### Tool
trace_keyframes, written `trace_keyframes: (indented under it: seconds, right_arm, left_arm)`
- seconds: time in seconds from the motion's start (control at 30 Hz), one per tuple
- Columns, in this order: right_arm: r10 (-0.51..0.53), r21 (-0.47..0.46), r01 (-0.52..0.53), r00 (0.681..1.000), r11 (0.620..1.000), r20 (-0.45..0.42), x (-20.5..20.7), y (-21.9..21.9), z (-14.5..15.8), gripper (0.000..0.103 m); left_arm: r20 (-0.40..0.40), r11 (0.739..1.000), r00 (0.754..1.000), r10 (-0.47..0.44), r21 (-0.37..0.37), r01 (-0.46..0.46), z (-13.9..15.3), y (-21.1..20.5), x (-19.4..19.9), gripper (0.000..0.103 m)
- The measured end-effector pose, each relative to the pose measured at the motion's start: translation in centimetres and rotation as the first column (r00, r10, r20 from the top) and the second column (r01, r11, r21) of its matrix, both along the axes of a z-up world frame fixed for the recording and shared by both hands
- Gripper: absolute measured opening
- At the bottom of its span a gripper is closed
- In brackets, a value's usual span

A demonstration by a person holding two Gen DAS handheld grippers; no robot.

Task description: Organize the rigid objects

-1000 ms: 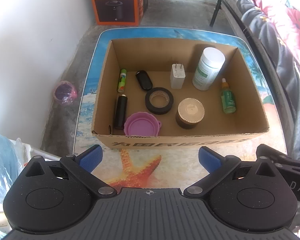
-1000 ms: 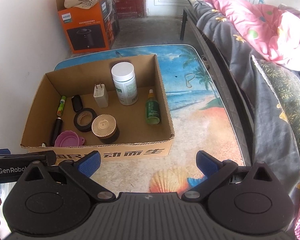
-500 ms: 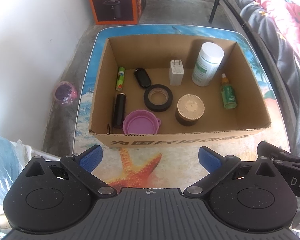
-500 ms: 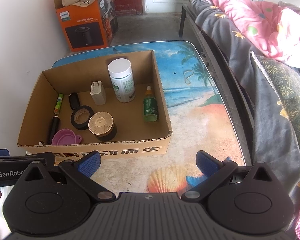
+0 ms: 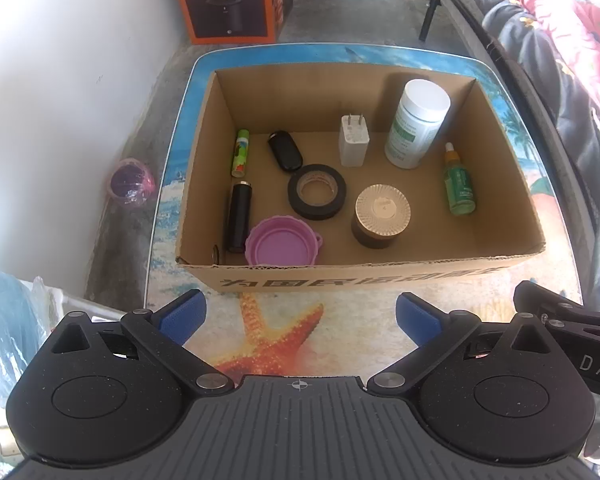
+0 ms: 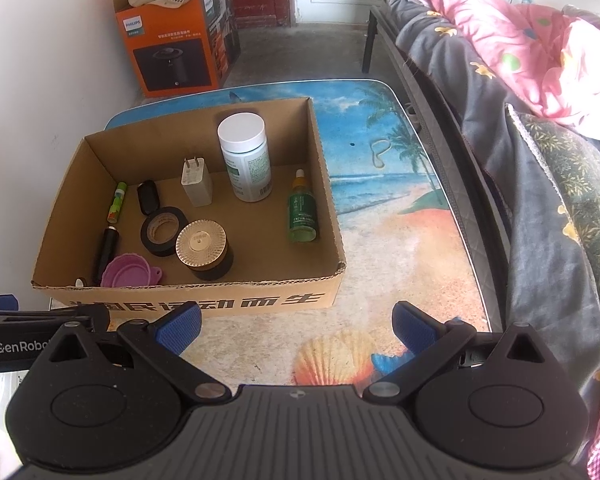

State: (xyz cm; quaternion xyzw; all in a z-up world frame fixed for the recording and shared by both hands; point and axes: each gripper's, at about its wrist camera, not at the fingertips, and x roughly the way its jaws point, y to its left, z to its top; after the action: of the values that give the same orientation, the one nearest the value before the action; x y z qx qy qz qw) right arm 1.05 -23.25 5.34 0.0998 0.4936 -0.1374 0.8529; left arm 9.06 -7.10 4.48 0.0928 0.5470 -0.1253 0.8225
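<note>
An open cardboard box [image 5: 340, 276] [image 6: 204, 300] sits on a beach-print table. Inside stand a white pill bottle [image 5: 416, 124] [image 6: 246, 158], a white plug adapter [image 5: 354, 140] [image 6: 196, 184], a green dropper bottle [image 5: 458, 184] [image 6: 302, 212] and a gold-lidded jar [image 5: 382, 216] [image 6: 202, 248]. Lying flat are a black tape roll [image 5: 317, 191] [image 6: 162, 230], a purple lid [image 5: 282, 247] [image 6: 130, 274], a black tube [image 5: 238, 218], a black fob [image 5: 285, 150] and a green stick [image 5: 240, 152]. My left gripper [image 5: 300, 314] and right gripper [image 6: 296, 324] hover open and empty before the box's near wall.
An orange appliance carton [image 5: 226, 0] [image 6: 176, 40] stands on the floor beyond the table [image 6: 400, 216]. A bed with grey and pink bedding [image 6: 540, 92] runs along the right. A white wall is at left, with a pink-purple bundle [image 5: 130, 180] on the floor.
Both views have pulled back and risen slightly, so the box sits a little farther off. Both grippers stay open; nothing in the box has moved.
</note>
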Motion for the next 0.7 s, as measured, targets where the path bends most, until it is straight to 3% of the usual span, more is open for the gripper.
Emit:
trace_keyframes:
  seconds: [0.7]
  right_arm:
    - [0.003,-0.006,-0.003,1.000,1.000,-0.006,0.14,-0.53,-0.30,0.103]
  left_arm:
    - [0.001,1.000,1.000,-0.003,0.010,0.003,-0.26,-0.74,-0.13,0.101]
